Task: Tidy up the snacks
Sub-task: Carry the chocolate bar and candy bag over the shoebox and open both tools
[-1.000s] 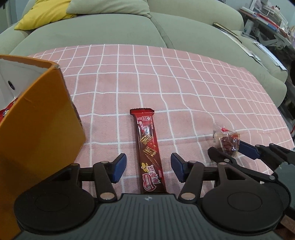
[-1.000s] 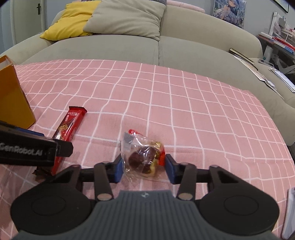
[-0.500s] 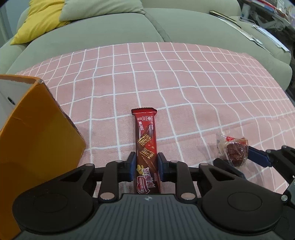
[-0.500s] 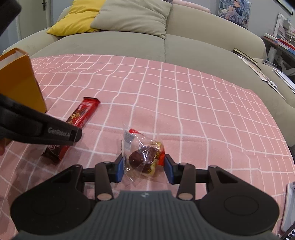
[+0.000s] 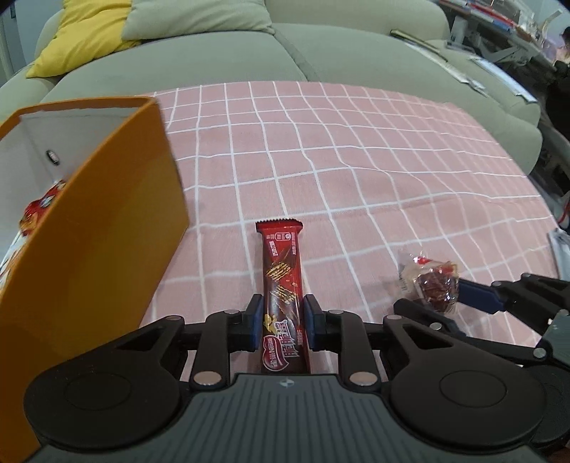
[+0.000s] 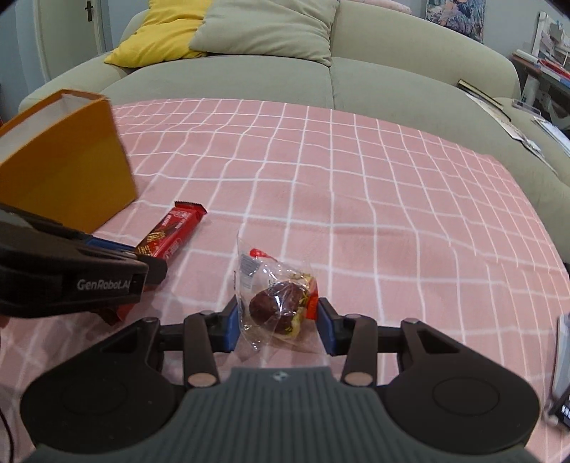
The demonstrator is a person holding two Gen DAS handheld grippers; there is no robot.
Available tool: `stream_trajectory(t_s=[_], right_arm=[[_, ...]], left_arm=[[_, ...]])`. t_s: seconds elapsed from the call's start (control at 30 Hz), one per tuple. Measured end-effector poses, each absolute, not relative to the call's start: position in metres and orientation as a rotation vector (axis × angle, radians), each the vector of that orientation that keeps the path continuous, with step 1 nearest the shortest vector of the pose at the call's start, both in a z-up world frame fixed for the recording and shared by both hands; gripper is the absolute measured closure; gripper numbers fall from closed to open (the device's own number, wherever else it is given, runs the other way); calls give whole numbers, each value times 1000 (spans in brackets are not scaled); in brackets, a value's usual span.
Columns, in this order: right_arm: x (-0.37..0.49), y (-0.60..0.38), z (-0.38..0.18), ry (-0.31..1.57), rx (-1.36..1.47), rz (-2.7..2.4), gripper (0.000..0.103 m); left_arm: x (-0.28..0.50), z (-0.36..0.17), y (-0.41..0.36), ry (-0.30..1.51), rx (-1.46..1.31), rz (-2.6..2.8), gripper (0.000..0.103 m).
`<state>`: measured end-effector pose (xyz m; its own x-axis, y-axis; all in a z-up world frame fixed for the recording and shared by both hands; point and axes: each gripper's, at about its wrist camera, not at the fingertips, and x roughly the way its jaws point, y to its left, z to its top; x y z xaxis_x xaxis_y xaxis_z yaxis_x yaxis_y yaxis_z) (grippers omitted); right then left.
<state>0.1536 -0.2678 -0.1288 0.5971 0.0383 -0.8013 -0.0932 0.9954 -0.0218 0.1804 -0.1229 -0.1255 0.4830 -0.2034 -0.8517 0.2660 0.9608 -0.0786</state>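
My left gripper (image 5: 281, 322) is shut on a long red chocolate wafer bar (image 5: 281, 281), lifted off the pink checked cloth (image 5: 356, 178). The bar also shows in the right wrist view (image 6: 171, 231). My right gripper (image 6: 279, 329) is shut on a clear candy packet (image 6: 276, 302) with a dark sweet inside; the packet also shows in the left wrist view (image 5: 433, 281). An open orange box (image 5: 89, 231) stands to the left with red snacks inside; it also shows in the right wrist view (image 6: 67, 167).
A grey-green sofa (image 6: 320, 78) with a yellow cushion (image 6: 156, 42) and a grey cushion (image 6: 267, 28) runs behind the cloth. Papers and a cluttered desk (image 5: 498, 42) lie at the far right. A flat device (image 6: 563, 363) lies at the right edge.
My left gripper closed on the wafer bar and rose with it. My right gripper rose with the candy packet held. The orange box now appears closer and lower in both views.
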Motion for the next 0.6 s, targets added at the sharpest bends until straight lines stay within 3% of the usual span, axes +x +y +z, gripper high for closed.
stream_trajectory(t_s=[0.33,0.6], right_arm=[[98,-249,-111,968,-8,99,63],[69,-231,-75,885,-6,150,65]], left_arm=[[133,-105,-94,1010,-5,-290,78],[97,-69,-67,963,-32,-258,78]])
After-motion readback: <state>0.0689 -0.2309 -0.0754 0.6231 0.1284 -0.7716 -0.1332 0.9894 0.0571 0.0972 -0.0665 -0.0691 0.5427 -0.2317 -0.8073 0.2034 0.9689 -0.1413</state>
